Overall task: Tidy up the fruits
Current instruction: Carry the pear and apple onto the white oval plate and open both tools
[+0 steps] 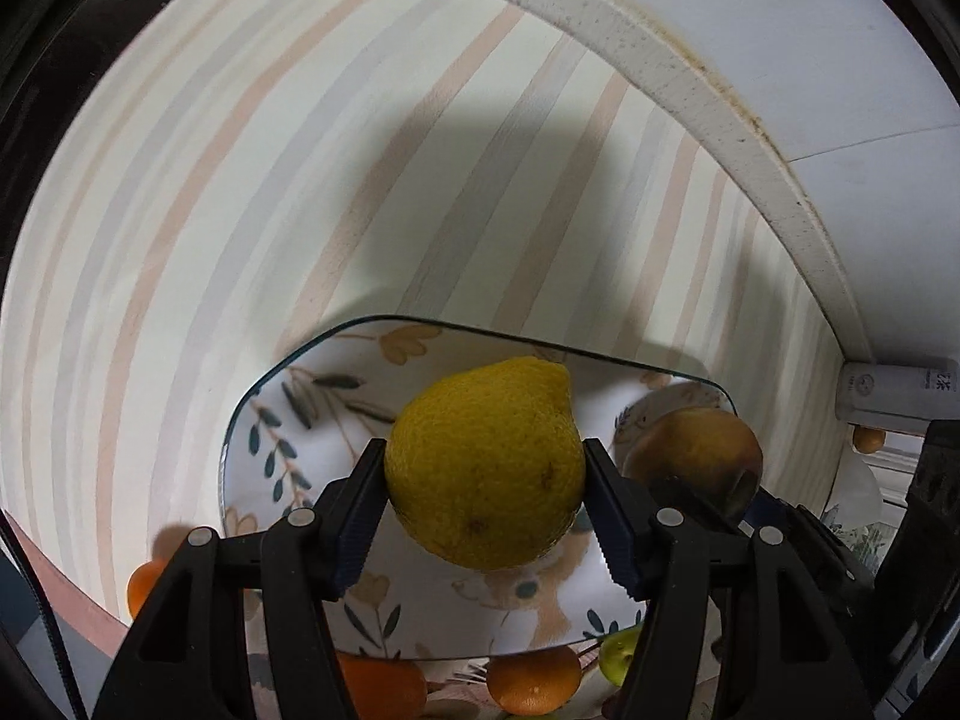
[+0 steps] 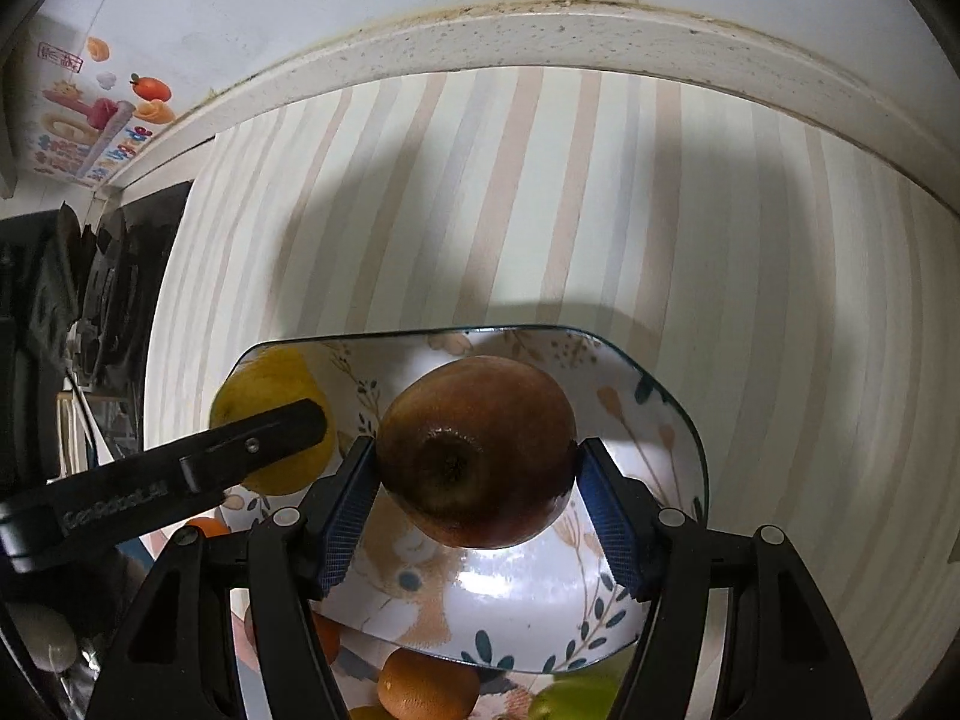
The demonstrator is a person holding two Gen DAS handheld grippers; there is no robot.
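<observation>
Your left gripper [image 1: 485,501] clamps the bumpy yellow lemon [image 1: 485,462], your right gripper [image 2: 477,507] the dark red apple [image 2: 477,450], above the floral ceramic plate [image 2: 654,414]

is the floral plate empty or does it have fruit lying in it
Seemingly empty: the white floral plate shows bare surface; the yellow lemon and dark red apple are held over it in grippers.

lemons: 1 [image 1: 486,462] | apples: 1 [image 2: 477,450] | oranges: at least 2 [image 1: 533,687] | plates: 1 [image 2: 528,600] | green fruits: 1 [image 2: 570,699]
</observation>
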